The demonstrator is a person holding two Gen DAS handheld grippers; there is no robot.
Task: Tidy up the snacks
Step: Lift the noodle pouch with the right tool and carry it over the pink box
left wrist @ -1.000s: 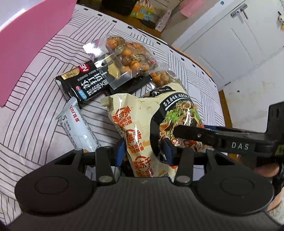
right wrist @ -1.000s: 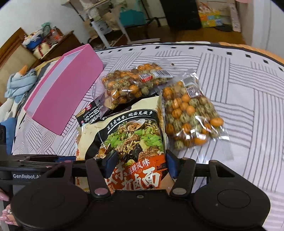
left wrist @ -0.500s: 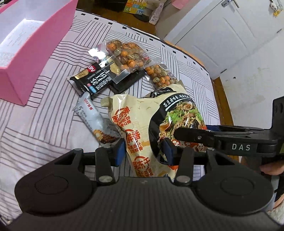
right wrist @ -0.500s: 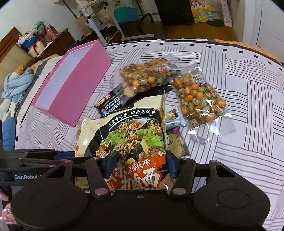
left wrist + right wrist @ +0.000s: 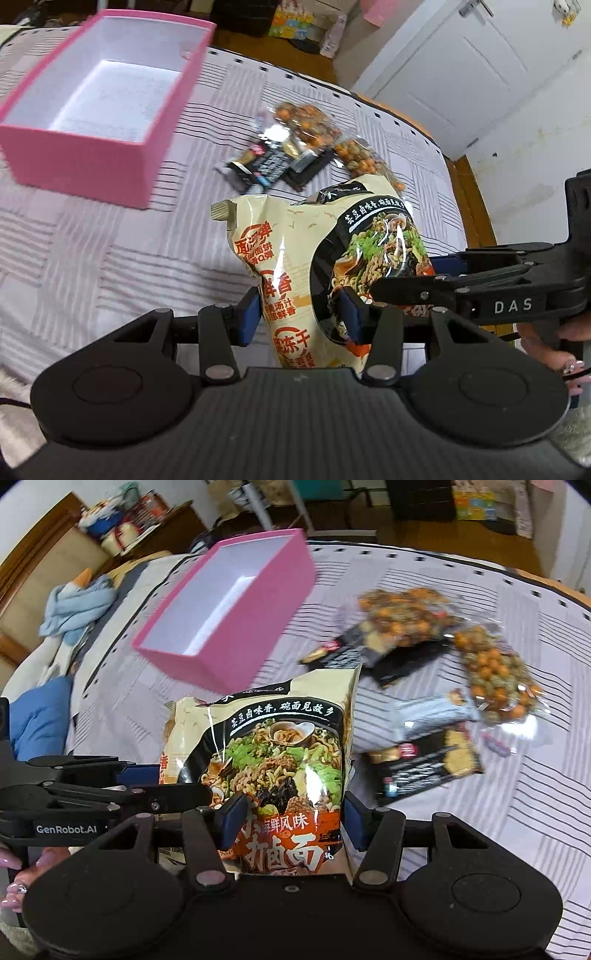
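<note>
Noodle bag (image 5: 325, 273) now lifted off the bed (image 5: 110, 258), clamped between both tongs: left (image 5: 301, 314), right (image 5: 295, 821). Pink box (image 5: 92, 162) has come into full view, open and empty, so transfer is underway. Other snacks (image 5: 443, 657) stay on the bed.

"DAS" on right tool (image 5: 513, 305); "GenRobot.AI" on left tool (image 5: 66, 829).

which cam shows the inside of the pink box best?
Left wrist: the pink box lies broadside, its white floor and inner walls open to view, nothing visible inside. The right wrist sees the pink box end-on and blurred, with only a strip of floor showing.
</note>
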